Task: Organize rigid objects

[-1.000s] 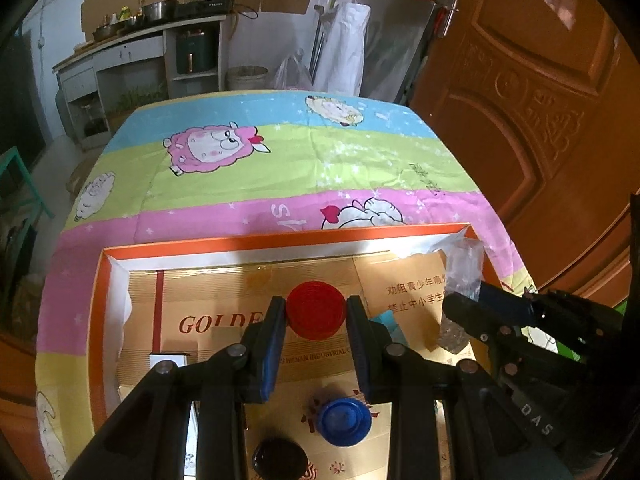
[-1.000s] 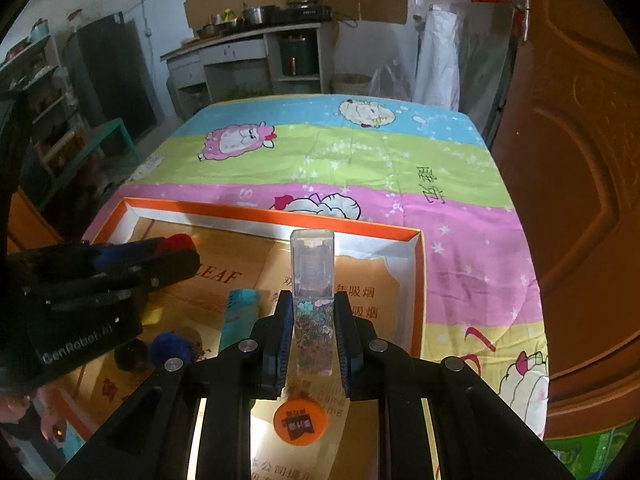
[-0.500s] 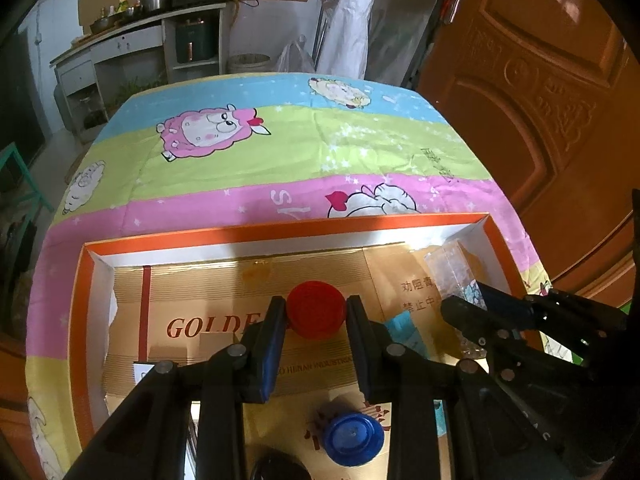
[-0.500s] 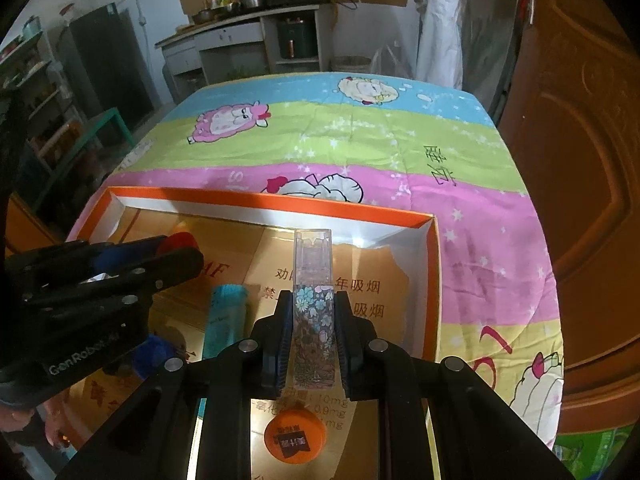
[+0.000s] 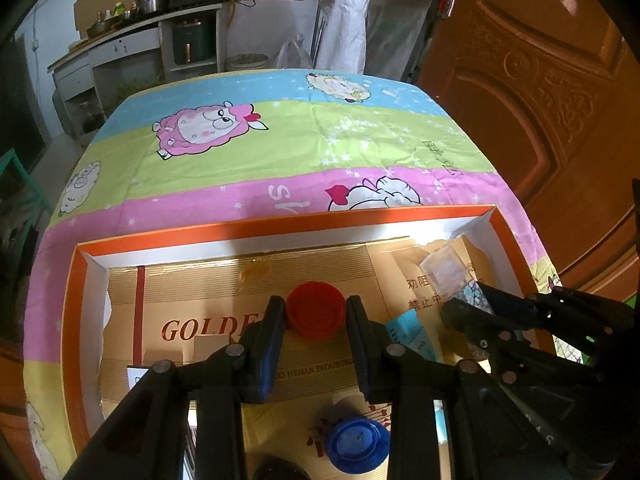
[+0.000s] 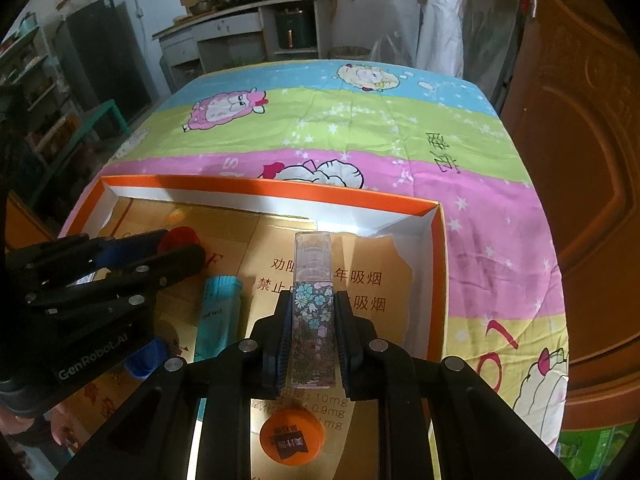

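Observation:
My left gripper (image 5: 316, 312) is shut on a round red cap (image 5: 316, 314), held above the floor of an orange-rimmed cardboard tray (image 5: 280, 224). In the right wrist view my right gripper (image 6: 313, 312) is shut on a clear rectangular bottle (image 6: 313, 280) with a flowered lower half, which stands up between the pads over the tray (image 6: 280, 188). The same bottle (image 5: 448, 270) shows at the tray's right end in the left wrist view, with the right gripper's fingers (image 5: 480, 316) below it. The left gripper (image 6: 120, 256) with the red cap (image 6: 180, 236) appears at the left of the right wrist view.
Inside the tray lie a blue cap (image 5: 358, 446), a dark cap (image 5: 280, 470), a teal tube (image 6: 218, 316) and an orange cap (image 6: 291, 436). The tray sits on a striped sheep-print cloth (image 5: 280, 152). A wooden door (image 5: 540, 100) stands at the right.
Both views have shifted a little, so more of the tray's far wall and floor shows. The red cap and the bottle stay gripped as before.

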Tool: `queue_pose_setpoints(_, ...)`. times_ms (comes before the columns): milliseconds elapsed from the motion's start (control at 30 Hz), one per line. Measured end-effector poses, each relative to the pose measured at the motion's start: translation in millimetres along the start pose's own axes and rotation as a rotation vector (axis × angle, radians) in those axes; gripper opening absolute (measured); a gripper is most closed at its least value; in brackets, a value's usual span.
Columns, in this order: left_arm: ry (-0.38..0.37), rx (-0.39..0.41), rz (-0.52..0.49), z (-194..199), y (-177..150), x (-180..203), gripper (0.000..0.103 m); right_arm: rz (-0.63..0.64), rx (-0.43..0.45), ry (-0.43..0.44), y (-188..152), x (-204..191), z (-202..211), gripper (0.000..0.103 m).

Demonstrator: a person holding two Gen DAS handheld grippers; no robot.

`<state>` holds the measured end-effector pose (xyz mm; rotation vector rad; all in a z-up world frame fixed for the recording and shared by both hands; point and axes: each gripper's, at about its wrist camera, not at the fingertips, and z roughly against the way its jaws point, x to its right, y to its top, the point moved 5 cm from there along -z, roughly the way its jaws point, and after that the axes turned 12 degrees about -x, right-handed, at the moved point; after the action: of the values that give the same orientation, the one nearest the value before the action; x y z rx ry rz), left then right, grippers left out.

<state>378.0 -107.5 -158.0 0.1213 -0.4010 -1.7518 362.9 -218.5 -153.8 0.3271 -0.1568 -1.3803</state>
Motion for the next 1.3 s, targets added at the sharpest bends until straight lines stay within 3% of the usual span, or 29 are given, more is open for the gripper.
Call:
queue_pose_setpoints(167,-0.021,0.0,0.001,1,0,0,0.035,0.004,0.0,-0.007,0,-1,0,0.024)
queue_pose_setpoints(300,-0.016,0.003,0.004,2,-1,-1,0.043,0.008,0.001,-0.022,0,-2,0,0.05)
queue_pose_setpoints(700,-0.02,0.055,0.007,25,-11,-2,0.057,-0.034,0.056,-0.037,-7,-1,20,0.052)
queue_pose_setpoints(800,-0.02,0.076,0.015,35,-16,-4,0.057,-0.049,0.076,-0.036,-12,-1,29,0.059)
queue_pose_setpoints(1300,0.026,0.146,0.049,77,-45,-10,0.057,-0.084,0.121,-0.049,-39,-13,60,0.059)
